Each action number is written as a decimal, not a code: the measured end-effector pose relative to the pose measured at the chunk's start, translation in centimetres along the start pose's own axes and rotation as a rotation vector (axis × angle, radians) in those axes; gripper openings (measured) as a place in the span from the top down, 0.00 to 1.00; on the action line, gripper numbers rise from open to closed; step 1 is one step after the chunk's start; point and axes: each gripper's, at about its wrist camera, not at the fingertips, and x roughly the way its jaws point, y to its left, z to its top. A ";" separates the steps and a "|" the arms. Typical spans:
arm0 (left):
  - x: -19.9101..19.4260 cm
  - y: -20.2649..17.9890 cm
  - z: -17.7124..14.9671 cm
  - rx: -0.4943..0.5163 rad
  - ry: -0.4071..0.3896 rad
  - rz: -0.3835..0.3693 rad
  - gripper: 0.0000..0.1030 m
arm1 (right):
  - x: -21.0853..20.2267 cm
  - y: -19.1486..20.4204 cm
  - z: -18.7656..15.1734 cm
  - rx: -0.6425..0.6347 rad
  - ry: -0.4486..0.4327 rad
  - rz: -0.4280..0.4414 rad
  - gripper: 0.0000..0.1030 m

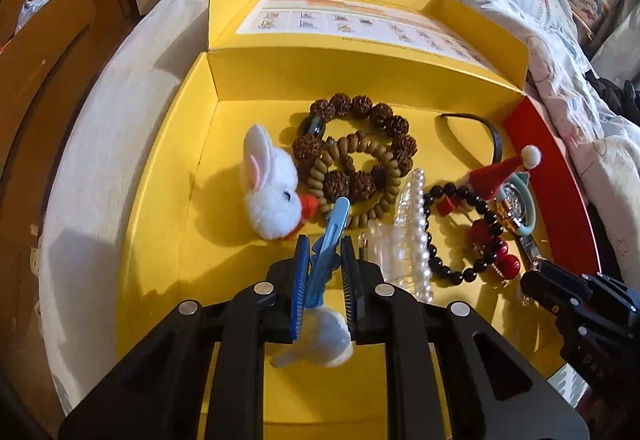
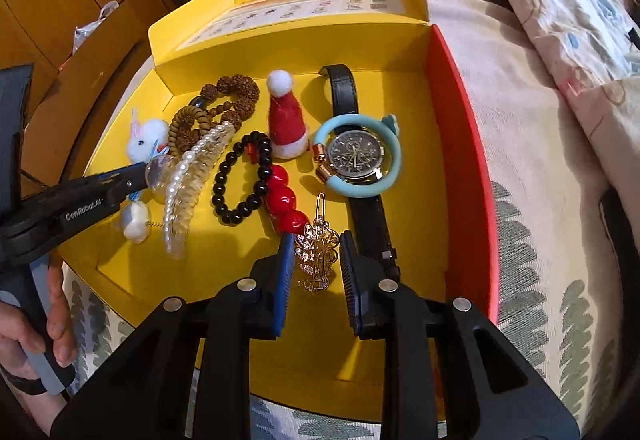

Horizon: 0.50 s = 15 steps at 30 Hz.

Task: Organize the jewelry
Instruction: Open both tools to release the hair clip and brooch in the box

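A yellow box (image 1: 168, 176) lies open on the bed and holds jewelry. My left gripper (image 1: 325, 244) is shut on a blue hair clip (image 1: 328, 236) with a white pompom (image 1: 320, 336), held just above the box floor beside a white bunny clip (image 1: 272, 196). It also shows in the right wrist view (image 2: 140, 176). My right gripper (image 2: 316, 240) is partly open around a gold filigree hair clip (image 2: 316, 252) lying on the box floor. Nearby lie a pearl claw clip (image 2: 192, 176), black bead bracelet (image 2: 240, 176), red bead clip (image 2: 284, 200) and watch (image 2: 356, 156).
Brown bead bracelets (image 1: 360, 152), a Santa hat clip (image 2: 286, 120) and a light blue ring (image 2: 356, 156) are in the box too. The box's red side wall (image 2: 464, 144) is on the right, its lid (image 1: 332, 20) behind. Bedding (image 2: 540, 0) surrounds it; wooden cabinets (image 1: 48, 40) stand left.
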 end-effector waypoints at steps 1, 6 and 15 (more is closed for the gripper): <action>0.1 0.1 -0.1 -0.007 0.004 -0.003 0.84 | 0.0 0.0 0.0 -0.001 -0.002 0.004 0.75; -0.6 1.0 -0.1 -0.037 -0.006 -0.016 0.84 | -0.4 0.0 -0.1 -0.004 -0.021 0.008 0.74; -3.2 1.7 0.1 -0.058 -0.068 -0.027 0.70 | -2.0 -0.7 -0.1 0.019 -0.086 0.014 0.73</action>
